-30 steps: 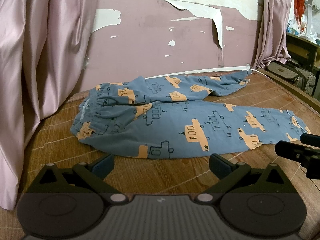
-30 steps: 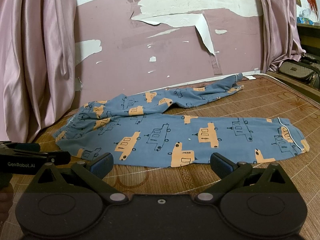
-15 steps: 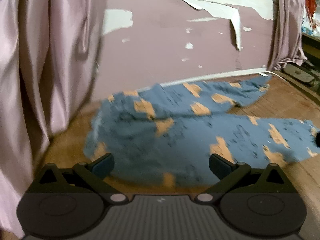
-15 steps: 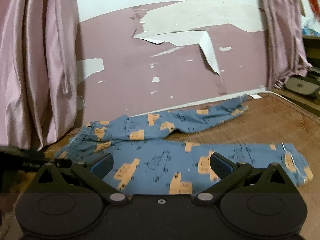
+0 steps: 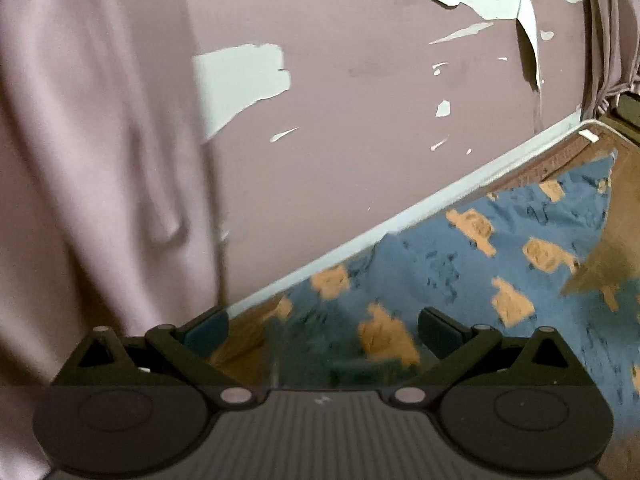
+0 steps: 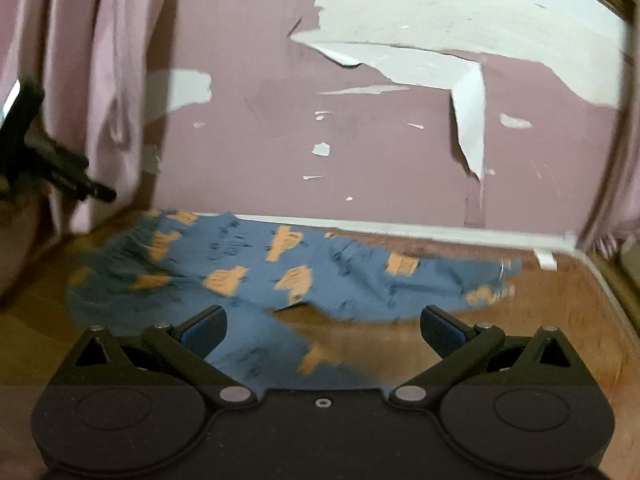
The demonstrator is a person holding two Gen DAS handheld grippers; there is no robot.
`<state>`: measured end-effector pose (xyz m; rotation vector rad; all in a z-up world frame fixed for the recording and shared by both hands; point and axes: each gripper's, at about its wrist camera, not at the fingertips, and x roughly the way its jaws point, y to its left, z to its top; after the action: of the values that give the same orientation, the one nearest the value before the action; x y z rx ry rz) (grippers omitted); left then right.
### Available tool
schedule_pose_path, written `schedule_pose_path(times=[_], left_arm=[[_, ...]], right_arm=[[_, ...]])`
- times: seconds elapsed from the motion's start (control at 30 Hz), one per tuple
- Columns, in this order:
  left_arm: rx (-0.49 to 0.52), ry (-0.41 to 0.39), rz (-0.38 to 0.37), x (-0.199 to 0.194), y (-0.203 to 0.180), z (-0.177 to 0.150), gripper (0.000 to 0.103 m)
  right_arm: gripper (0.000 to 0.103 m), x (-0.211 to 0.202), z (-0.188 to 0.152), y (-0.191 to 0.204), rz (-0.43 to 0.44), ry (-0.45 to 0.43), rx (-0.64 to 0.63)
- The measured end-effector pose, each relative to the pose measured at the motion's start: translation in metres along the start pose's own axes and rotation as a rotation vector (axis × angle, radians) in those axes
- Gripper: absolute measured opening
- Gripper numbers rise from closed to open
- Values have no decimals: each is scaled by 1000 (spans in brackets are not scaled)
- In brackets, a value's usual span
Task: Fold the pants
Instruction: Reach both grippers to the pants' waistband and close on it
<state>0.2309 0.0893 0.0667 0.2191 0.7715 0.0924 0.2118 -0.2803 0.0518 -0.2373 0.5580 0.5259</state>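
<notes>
Blue pants with orange car prints (image 6: 248,272) lie flat on a woven bamboo mat (image 6: 560,308), legs spread apart to the right. In the left wrist view the pants (image 5: 460,268) fill the lower right, tilted and blurred. My left gripper (image 5: 322,330) is open and empty, above the waist end near the wall. My right gripper (image 6: 322,330) is open and empty, above the gap between the two legs. The left gripper also shows in the right wrist view (image 6: 60,168) at the far left, raised above the mat.
A pink wall with peeling paint (image 6: 380,140) stands just behind the pants. Pink curtains hang at the left (image 5: 100,160) and at the far right (image 6: 628,184). The mat's white edge (image 6: 440,234) runs along the wall.
Both grippers have moved forward over the pants toward the wall. The left one has tilted and swung left to the waist end. Both views are blurred by motion.
</notes>
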Motion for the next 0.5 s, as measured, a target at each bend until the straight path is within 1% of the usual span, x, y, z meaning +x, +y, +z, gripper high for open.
schedule_pose_path(times=[0.1, 0.17, 0.2, 0.23, 0.27, 0.3, 0.37, 0.43, 0.5], left_arm=[[-6, -24, -35, 36, -3, 16, 103], [-11, -24, -62, 60, -7, 25, 103], [-11, -23, -77, 72, -8, 29, 103], [-10, -21, -93, 84, -10, 32, 103], [-7, -20, -106, 93, -12, 33, 102], [-1, -17, -118, 104, -14, 35, 102], [21, -11, -138, 124, -20, 36, 98], [49, -9, -154, 139, -23, 37, 91], [68, -16, -163, 151, -26, 36, 87]], right_arm=[[102, 52, 23, -18, 1, 27, -52], [102, 85, 35, -24, 4, 28, -54], [102, 102, 40, -27, 23, 25, -45], [102, 118, 44, -31, 56, 31, -27], [102, 136, 46, -36, 107, 51, -3], [102, 155, 48, -41, 180, 77, 30], [102, 184, 48, -47, 282, 123, 53], [102, 205, 50, -47, 307, 136, 27], [102, 219, 55, -44, 290, 123, -25]])
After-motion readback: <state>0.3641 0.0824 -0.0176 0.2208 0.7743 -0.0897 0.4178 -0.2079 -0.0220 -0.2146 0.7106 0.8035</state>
